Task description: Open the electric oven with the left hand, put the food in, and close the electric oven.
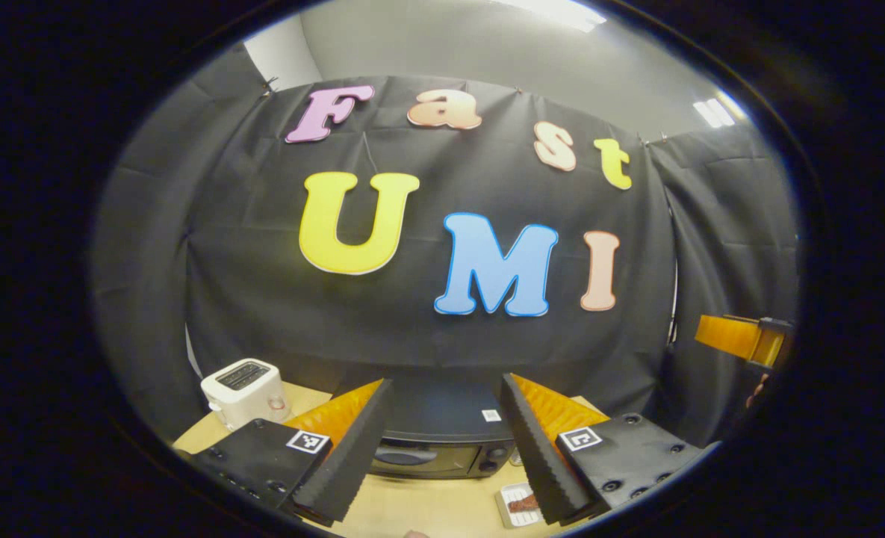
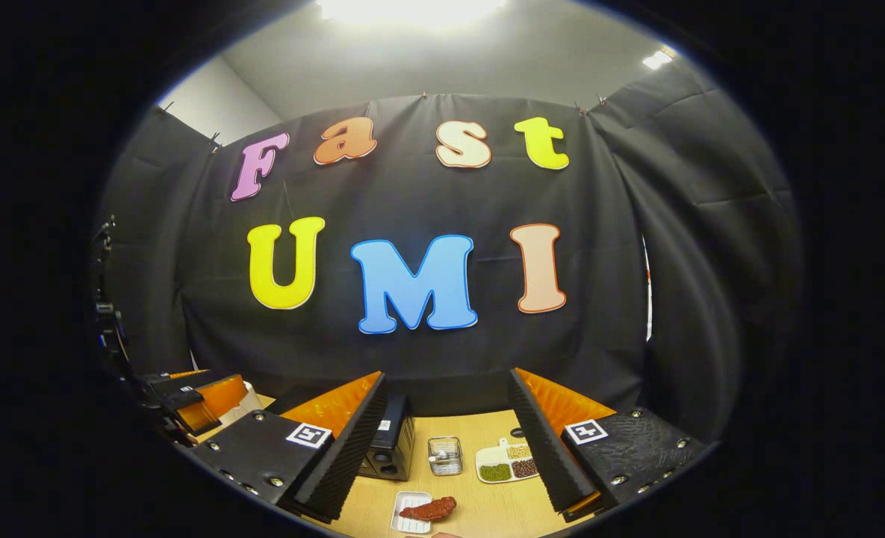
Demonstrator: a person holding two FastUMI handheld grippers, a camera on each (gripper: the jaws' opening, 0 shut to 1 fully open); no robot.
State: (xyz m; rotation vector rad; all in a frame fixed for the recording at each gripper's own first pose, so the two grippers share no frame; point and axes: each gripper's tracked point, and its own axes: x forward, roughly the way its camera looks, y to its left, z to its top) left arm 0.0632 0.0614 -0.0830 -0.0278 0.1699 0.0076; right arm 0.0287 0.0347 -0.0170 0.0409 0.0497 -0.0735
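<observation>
Oven (image 1: 435, 444) door shut, near bench back edge. You hold left gripper (image 1: 442, 441) wide, empty; right gripper (image 2: 446, 441) wide too. Lower left onto door top.

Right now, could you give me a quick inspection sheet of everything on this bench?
Surface: wooden table, bare in places.
Job's things: electric oven, door closed; food on a small white tray.
Clutter: white toaster; small wire basket; divided dish of grains.
Grippers: left gripper open, empty; right gripper open, empty.
Cables: nothing seen.
Surroundings: black cloth wall, ceiling lights.
</observation>
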